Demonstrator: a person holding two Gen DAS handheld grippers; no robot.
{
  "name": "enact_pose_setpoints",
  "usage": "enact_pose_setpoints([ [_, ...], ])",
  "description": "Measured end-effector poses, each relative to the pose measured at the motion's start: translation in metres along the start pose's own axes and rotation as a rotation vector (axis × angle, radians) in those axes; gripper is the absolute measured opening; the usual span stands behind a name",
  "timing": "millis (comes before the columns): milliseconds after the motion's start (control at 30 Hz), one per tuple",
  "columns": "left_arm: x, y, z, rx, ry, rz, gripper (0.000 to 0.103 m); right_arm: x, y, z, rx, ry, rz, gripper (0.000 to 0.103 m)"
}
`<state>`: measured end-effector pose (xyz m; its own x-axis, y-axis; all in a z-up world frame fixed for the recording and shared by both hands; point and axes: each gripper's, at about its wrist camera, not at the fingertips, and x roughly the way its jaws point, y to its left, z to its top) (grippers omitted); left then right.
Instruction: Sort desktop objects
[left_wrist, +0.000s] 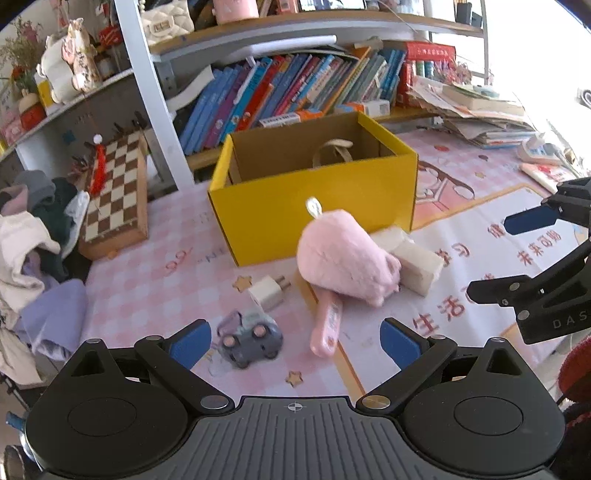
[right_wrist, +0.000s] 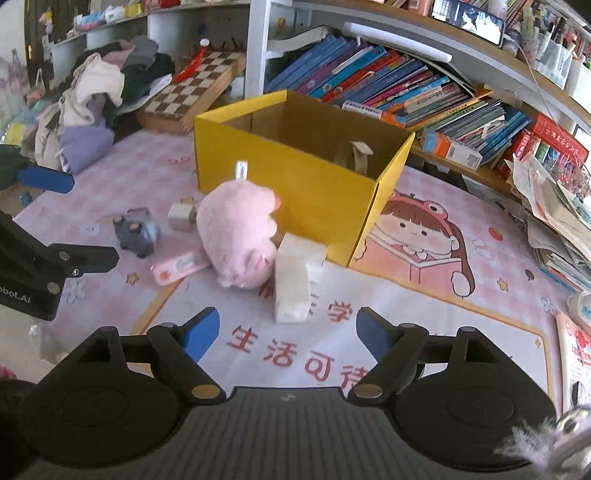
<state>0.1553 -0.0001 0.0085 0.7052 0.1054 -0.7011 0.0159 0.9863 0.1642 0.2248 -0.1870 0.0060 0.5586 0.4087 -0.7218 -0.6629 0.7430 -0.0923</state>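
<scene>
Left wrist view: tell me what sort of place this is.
Probably a child's study desk at home: a cartoon desk mat, shelves of books behind, and a chessboard beside a clothes pile.

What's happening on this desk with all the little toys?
A person is tidying the desk with two hand-held grippers. Both the left hand-held gripper and the right hand-held gripper are open and hold nothing. A pink plush toy, tissue pack, toy car, white charger and pink case lie in front of the yellow box.

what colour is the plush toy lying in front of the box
Pink plush toy, clearest in the right wrist view.
</scene>
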Motion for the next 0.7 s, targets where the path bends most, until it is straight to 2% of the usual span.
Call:
enact_pose_setpoints([
  [333, -0.008, -0.002, -0.016, -0.009, 0.028, -0.001, 0.1, -0.001, 0.014, -0.01, -0.026, 0.021, 0.005, 0.088],
  [700, -0.016, 0.004, -0.023, -0.028, 0.023, 0.02, 0.1, -0.002, 0.026, -0.011, -0.064, 0.013, 0.019, 0.088],
])
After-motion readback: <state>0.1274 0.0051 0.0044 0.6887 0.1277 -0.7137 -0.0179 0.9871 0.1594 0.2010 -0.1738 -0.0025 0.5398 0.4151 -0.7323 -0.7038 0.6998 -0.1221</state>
